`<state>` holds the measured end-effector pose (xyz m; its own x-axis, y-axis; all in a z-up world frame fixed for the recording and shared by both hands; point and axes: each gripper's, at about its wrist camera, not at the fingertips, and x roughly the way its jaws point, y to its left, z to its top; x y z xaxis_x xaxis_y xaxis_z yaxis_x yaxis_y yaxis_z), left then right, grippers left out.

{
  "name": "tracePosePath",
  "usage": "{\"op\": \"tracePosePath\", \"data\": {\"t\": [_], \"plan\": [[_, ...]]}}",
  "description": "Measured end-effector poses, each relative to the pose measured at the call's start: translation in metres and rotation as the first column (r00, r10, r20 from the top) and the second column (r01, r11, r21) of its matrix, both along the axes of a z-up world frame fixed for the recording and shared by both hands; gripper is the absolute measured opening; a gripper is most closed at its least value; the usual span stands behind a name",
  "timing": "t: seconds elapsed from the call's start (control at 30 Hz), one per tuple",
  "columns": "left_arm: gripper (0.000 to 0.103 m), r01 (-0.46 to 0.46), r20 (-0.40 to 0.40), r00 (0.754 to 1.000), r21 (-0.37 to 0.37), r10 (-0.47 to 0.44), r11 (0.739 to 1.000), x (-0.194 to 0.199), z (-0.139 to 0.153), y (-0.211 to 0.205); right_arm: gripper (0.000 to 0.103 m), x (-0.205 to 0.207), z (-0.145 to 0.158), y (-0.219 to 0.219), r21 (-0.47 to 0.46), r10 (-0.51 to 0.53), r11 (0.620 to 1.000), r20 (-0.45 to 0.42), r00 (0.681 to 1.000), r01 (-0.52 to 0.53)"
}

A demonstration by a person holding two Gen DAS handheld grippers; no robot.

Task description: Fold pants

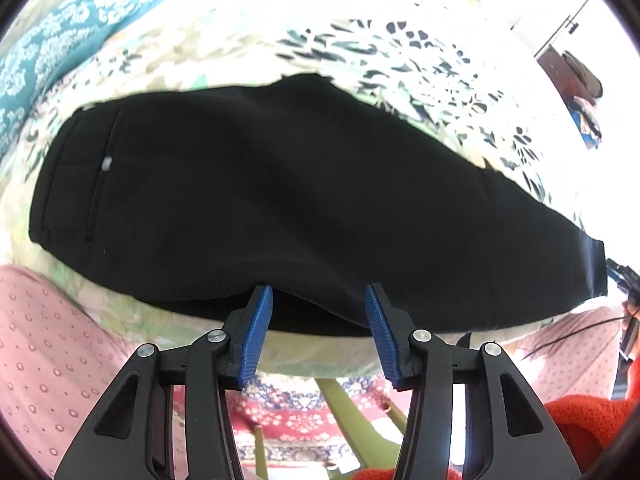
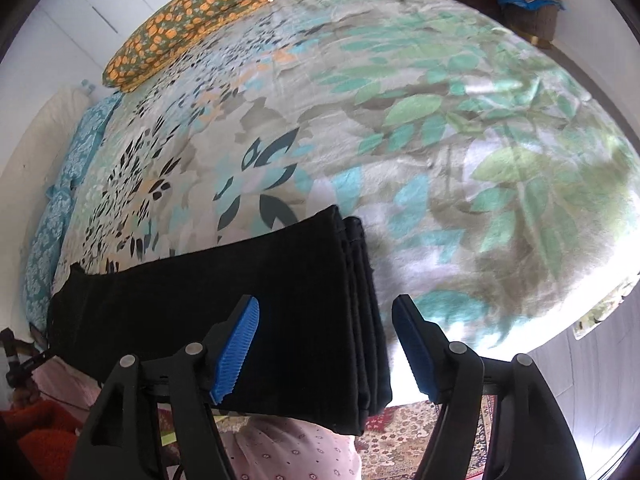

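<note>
Black pants (image 1: 280, 200) lie folded lengthwise on a leaf-patterned bedspread (image 1: 360, 52), waistband at the left of the left wrist view, legs running right. My left gripper (image 1: 318, 294) hangs open above the near edge of the pants, its blue pads apart with nothing pressed between them. In the right wrist view the leg ends (image 2: 352, 300) of the pants (image 2: 240, 300) lie stacked in layers at the bed's near edge. My right gripper (image 2: 324, 308) is open above those layers; the pads do not touch the cloth.
An orange-flowered pillow (image 2: 192, 20) and teal patterned pillows (image 2: 60, 200) lie at the far side of the bedspread (image 2: 440, 140). A person's pink dotted clothing (image 1: 52, 360) is close below. A red patterned rug (image 1: 300, 420) covers the floor; a basket of clothes (image 2: 528, 4) stands beyond the bed.
</note>
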<state>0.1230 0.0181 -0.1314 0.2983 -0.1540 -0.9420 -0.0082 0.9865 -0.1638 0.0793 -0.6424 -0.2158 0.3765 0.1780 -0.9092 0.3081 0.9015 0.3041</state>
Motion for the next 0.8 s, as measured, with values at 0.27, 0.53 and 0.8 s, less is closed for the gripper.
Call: {"op": "tracePosePath", "data": {"t": [0.27,0.53,0.8], "plan": [[0.051,0.014,0.086,0.996,0.004,-0.014,1.000,0.006,0.016,-0.009,0.016,0.015,-0.023,-0.003,0.109,0.031,0.994,-0.114,0.993,-0.019],[0.055,0.011,0.151,0.988,-0.007,-0.010,1.000,0.031,0.018,-0.010,0.012,0.001,0.034,0.023,0.396,-0.081,0.918,0.109,0.991,0.032],[0.057,-0.005,0.197,0.980,-0.011,0.008,1.000,0.048,-0.002,-0.005,0.012,0.032,0.075,0.159,0.702,-0.084,0.700,0.265,0.961,-0.132]]}}
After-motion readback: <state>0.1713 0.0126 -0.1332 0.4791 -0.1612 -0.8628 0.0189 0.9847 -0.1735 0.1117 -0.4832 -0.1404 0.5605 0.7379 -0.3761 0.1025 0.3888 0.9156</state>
